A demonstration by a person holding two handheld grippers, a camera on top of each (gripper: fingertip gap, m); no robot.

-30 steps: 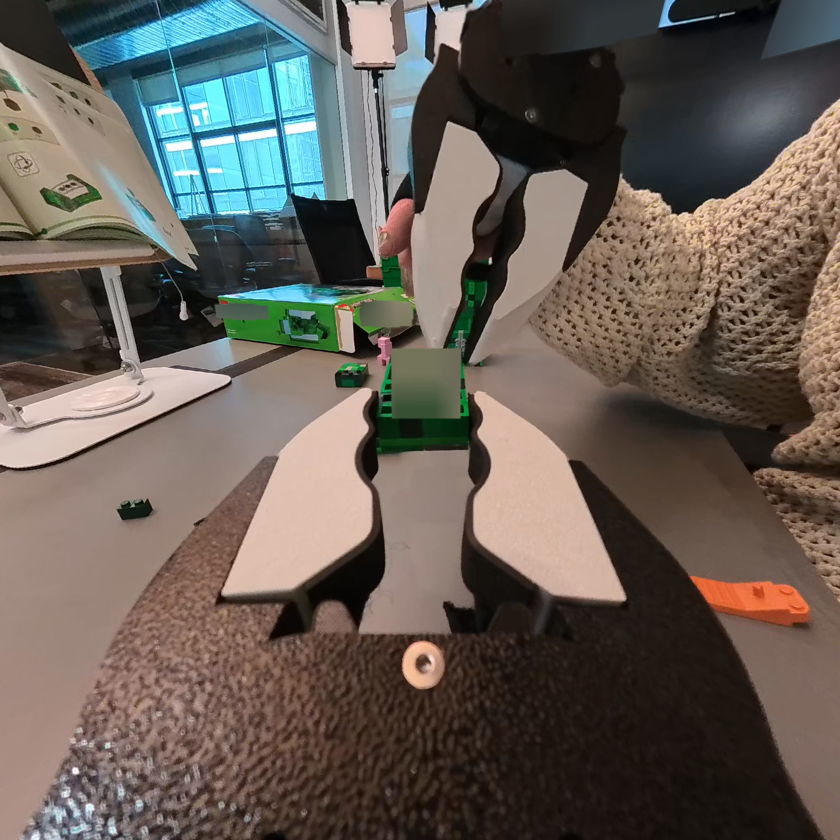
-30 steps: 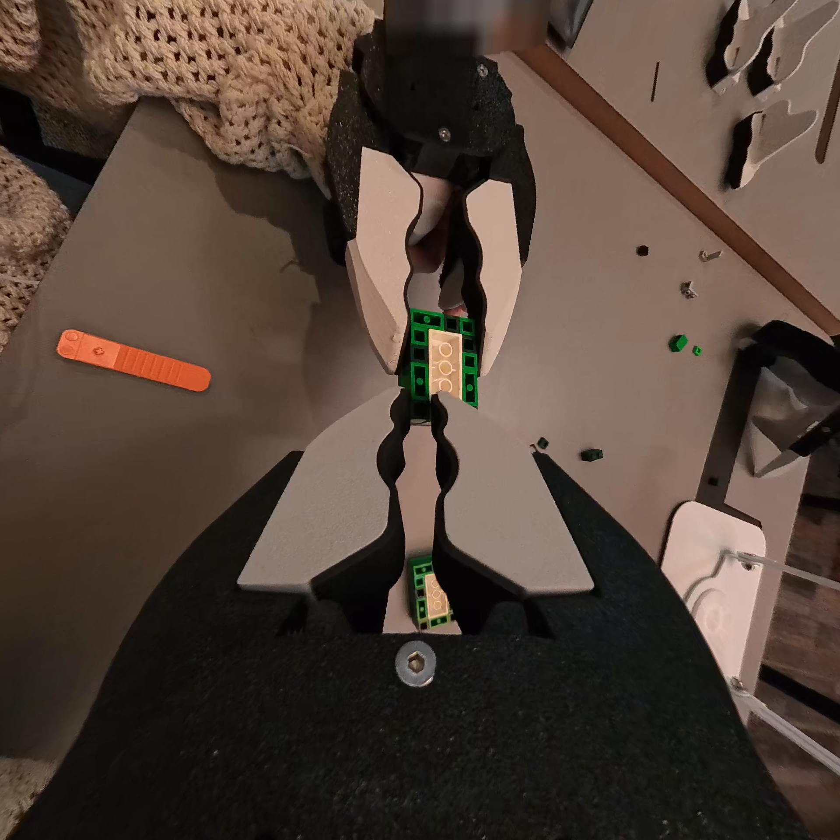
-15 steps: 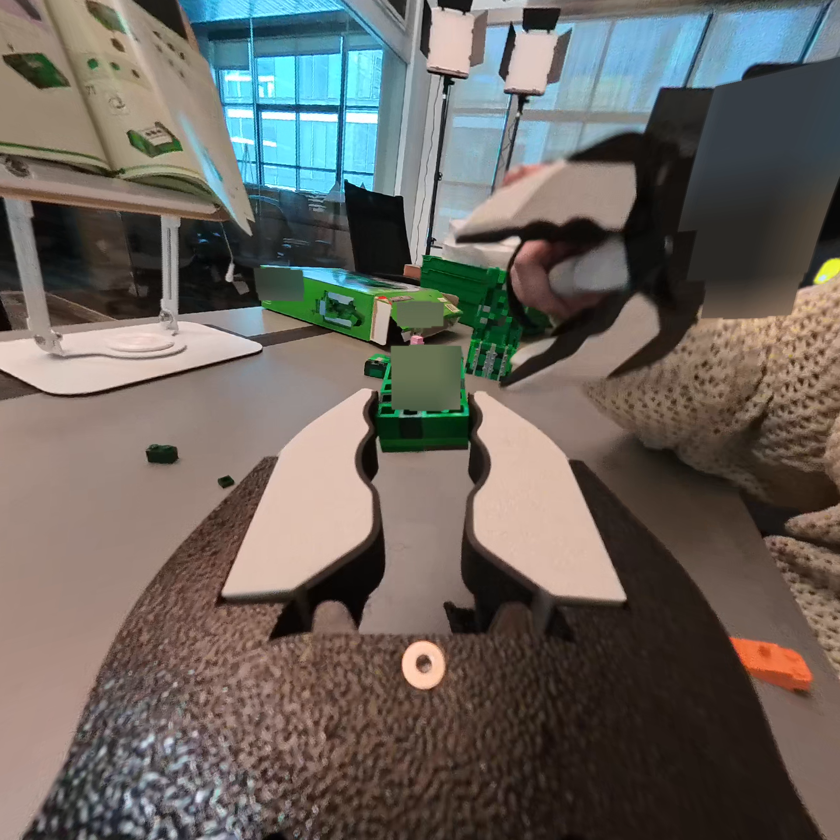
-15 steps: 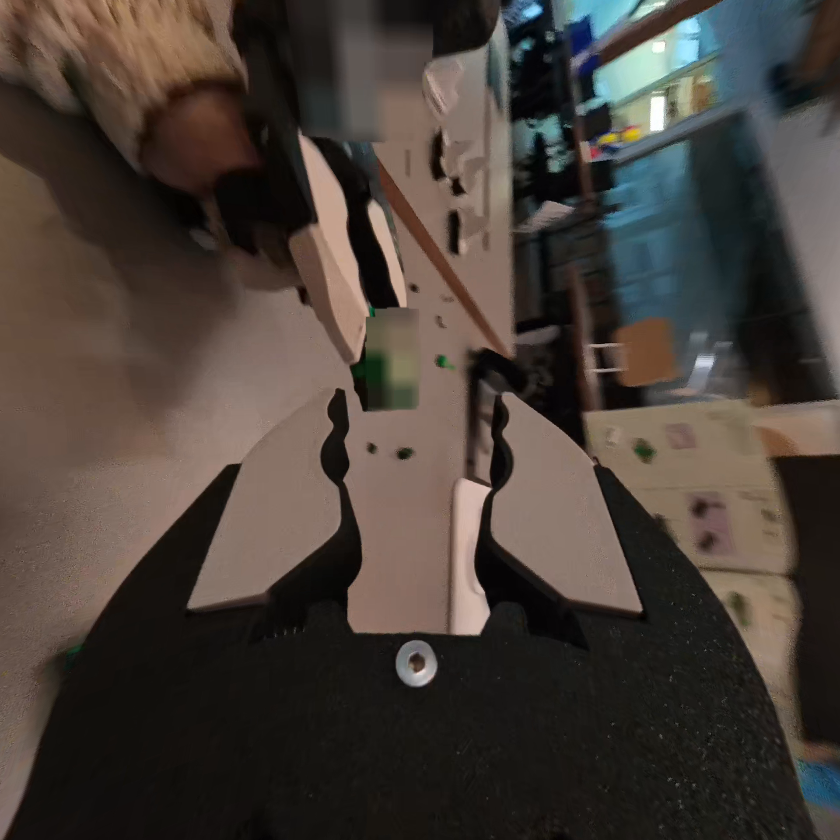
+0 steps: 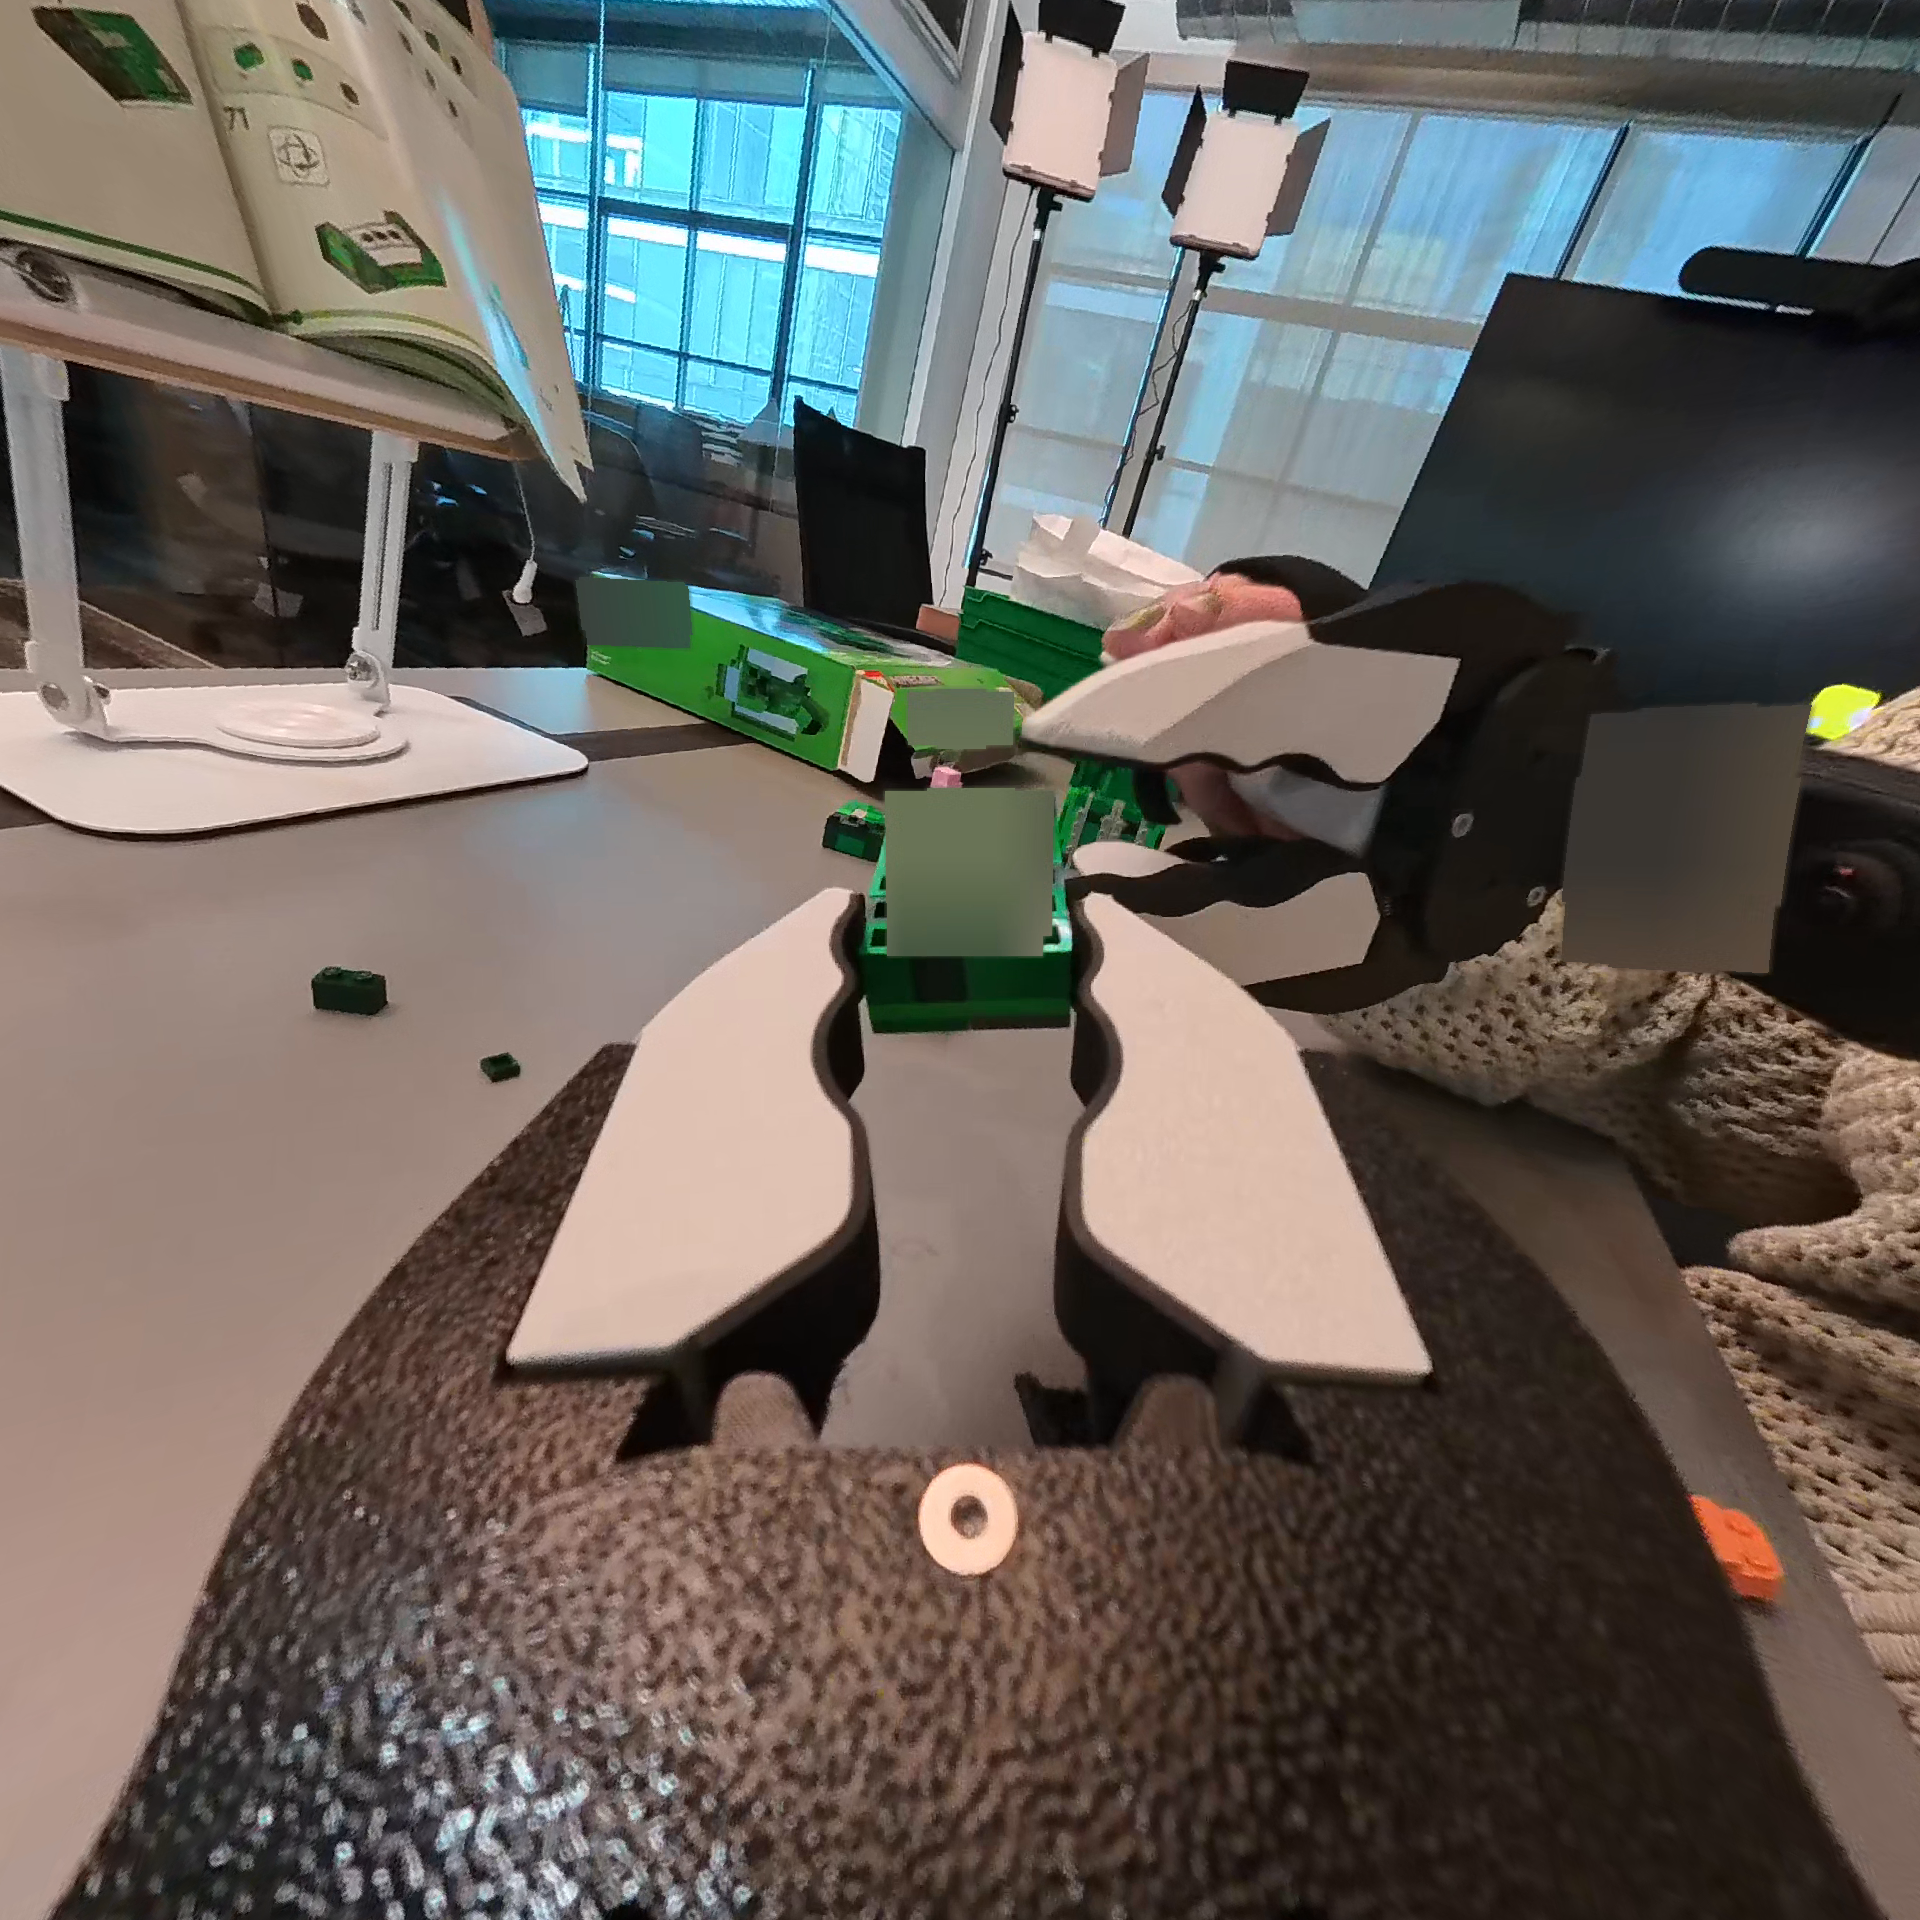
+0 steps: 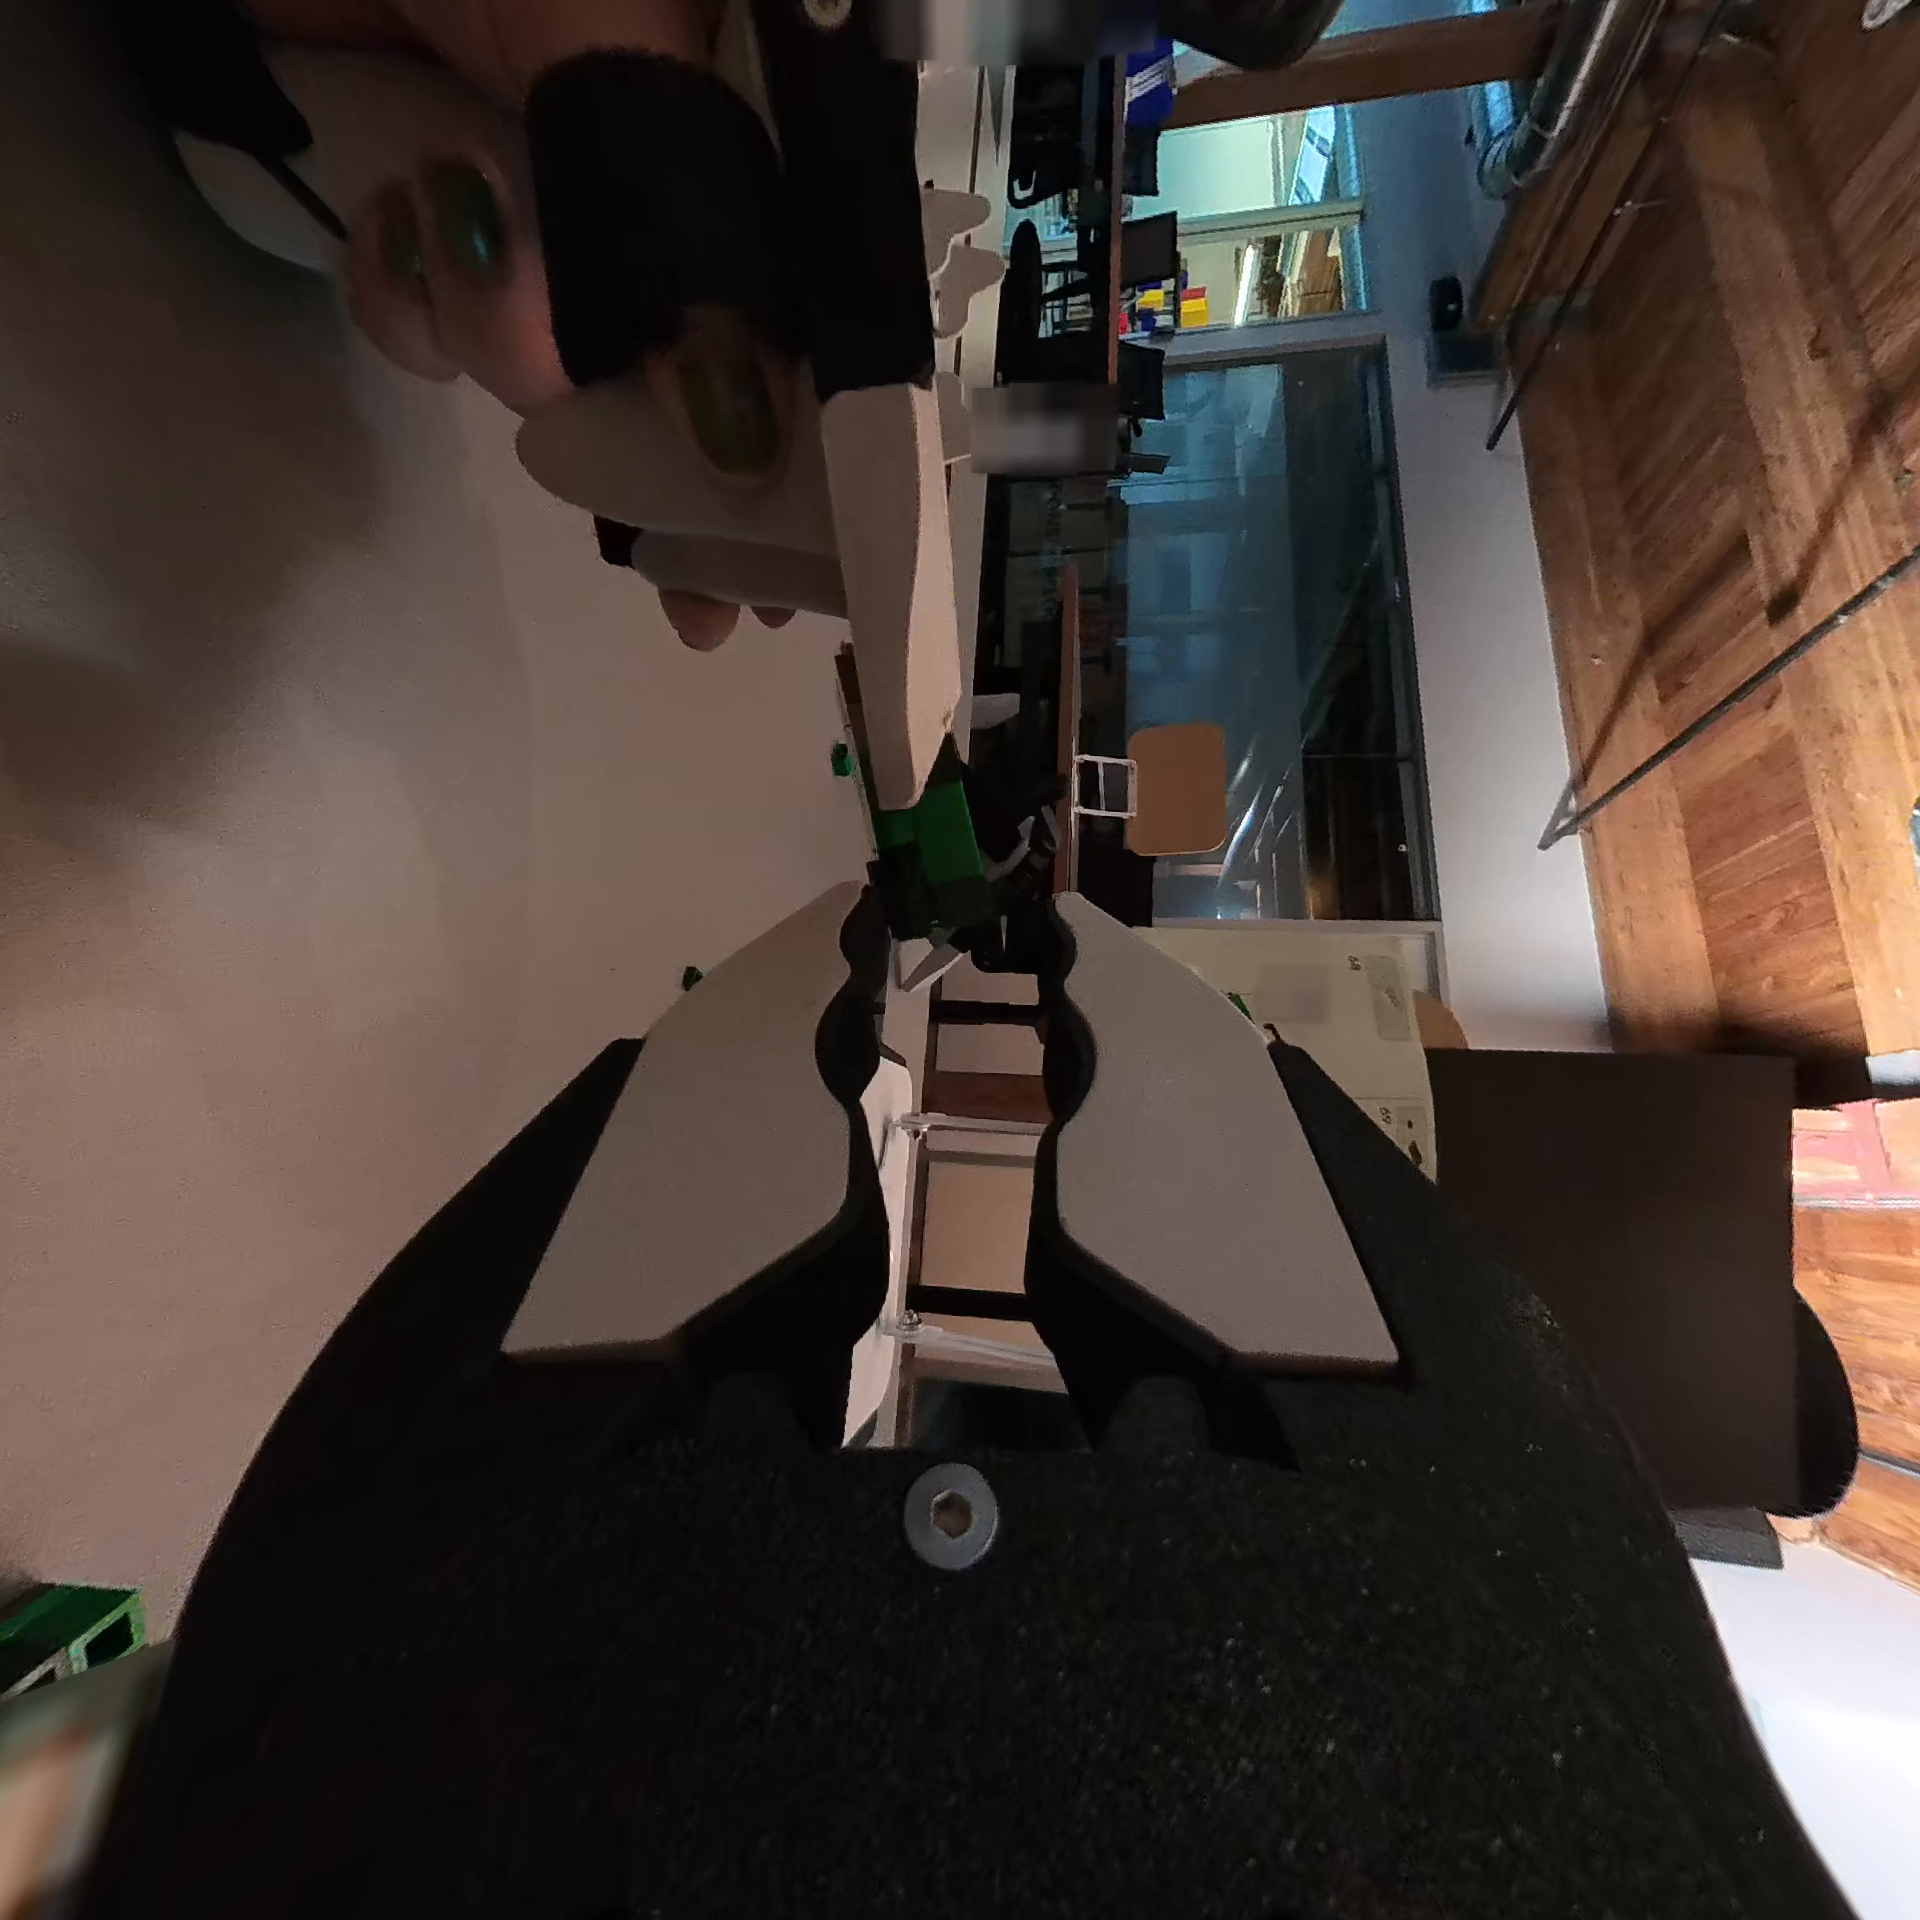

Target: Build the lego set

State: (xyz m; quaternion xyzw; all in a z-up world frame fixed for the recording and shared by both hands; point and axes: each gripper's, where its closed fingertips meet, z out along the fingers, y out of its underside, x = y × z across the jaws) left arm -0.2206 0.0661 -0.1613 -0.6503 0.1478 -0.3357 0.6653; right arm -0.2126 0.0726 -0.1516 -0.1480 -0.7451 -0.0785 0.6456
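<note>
Still clamping the green block in the left hand-held gripper, while right hand-held gripper, now rolled sideways and empty, backs off for another piece probably.

Setting: office-type workspace rigged for recording. Evidence, left wrist view: floor-to-ceiling windows across top of frame; two panel lights on stands at upper centre; black office chair mid-frame; grey table with instruction booklet on white stand, upper left.
</note>
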